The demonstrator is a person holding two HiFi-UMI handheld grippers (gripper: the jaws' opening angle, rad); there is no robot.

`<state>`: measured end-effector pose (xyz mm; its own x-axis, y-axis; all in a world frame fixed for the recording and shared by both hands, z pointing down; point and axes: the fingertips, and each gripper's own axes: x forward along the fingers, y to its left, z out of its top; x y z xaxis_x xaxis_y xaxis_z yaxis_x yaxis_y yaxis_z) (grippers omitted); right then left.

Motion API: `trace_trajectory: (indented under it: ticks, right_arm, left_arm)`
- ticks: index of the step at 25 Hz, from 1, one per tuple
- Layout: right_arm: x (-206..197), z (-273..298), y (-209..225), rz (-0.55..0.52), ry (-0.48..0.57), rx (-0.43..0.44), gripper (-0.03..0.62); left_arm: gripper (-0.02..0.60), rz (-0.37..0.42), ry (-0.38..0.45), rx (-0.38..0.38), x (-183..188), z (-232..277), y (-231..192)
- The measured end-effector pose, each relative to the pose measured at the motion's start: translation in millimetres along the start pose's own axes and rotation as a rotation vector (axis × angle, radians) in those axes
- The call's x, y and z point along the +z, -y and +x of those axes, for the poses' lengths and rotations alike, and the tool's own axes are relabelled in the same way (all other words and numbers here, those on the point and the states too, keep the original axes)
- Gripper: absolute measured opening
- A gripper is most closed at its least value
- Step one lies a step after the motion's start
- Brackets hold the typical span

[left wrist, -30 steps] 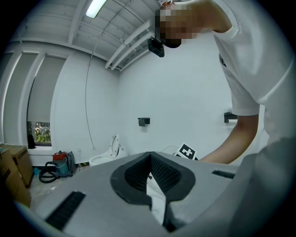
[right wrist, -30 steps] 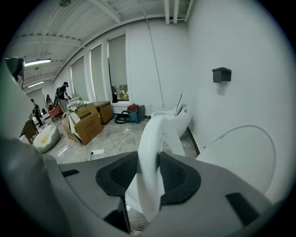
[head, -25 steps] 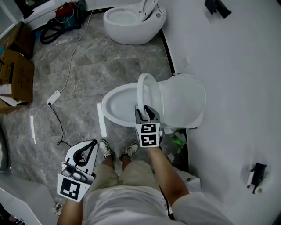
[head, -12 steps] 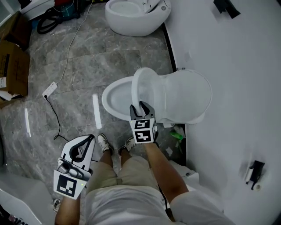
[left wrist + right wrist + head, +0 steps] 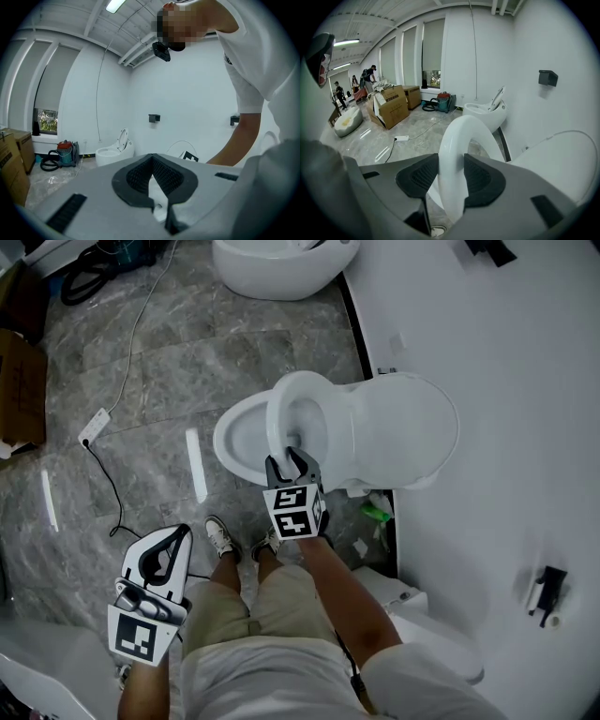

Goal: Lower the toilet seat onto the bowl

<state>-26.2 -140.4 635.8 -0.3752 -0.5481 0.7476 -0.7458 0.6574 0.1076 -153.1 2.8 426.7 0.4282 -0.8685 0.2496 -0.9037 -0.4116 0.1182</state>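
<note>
The white toilet's bowl (image 5: pixel 234 439) lies open on the grey floor, its lid (image 5: pixel 398 427) back against the wall. The seat ring (image 5: pixel 278 409) stands half raised, tilted over the bowl. My right gripper (image 5: pixel 287 457) is shut on the near edge of the ring. In the right gripper view the seat (image 5: pixel 457 136) runs up between the two black pads (image 5: pixel 419 177), which press on both of its sides. My left gripper (image 5: pixel 173 536) hangs low by the person's left leg, away from the toilet, with its pads (image 5: pixel 161 173) together and nothing held.
A second toilet (image 5: pixel 277 263) stands at the far end by the wall. A power strip (image 5: pixel 92 426) with its cable and two white strips (image 5: pixel 195 465) lie on the floor to the left. A cardboard box (image 5: pixel 19 381) sits at the left edge. The person's shoes (image 5: pixel 221 536) stand just before the bowl.
The seat ring has tipped further from the lid toward the bowl, and my right gripper has moved left with it. The left gripper has stayed low at the left.
</note>
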Motion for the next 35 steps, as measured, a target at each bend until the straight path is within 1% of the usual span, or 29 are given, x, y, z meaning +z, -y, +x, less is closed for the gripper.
trace_trajectory:
  ticks: [11, 17, 22, 35]
  right_arm:
    - [-7.2, 26.4, -26.4, -0.019, -0.019, -0.014, 0.172]
    - [-14.8, 43.5, -42.8, -0.021, -0.025, 0.01, 0.173]
    - [-22.8, 60.9, -54.7, -0.03, -0.032, 0.022, 0.172]
    - [-46.8, 104.2, -89.5, -0.089, -0.067, 0.06, 0.175]
  left_arm:
    - [0.005, -0.017, -0.012, -0.03, -27.1, -5.3, -24.3]
    - [0.005, -0.057, -0.001, -0.01, -40.8, -5.2, -34.9]
    - [0.005, -0.062, 0.015, 0.006, -47.9, -2.0, -43.3]
    - [0.005, -0.054, -0.025, 0.064, -76.3, -15.5, -63.5]
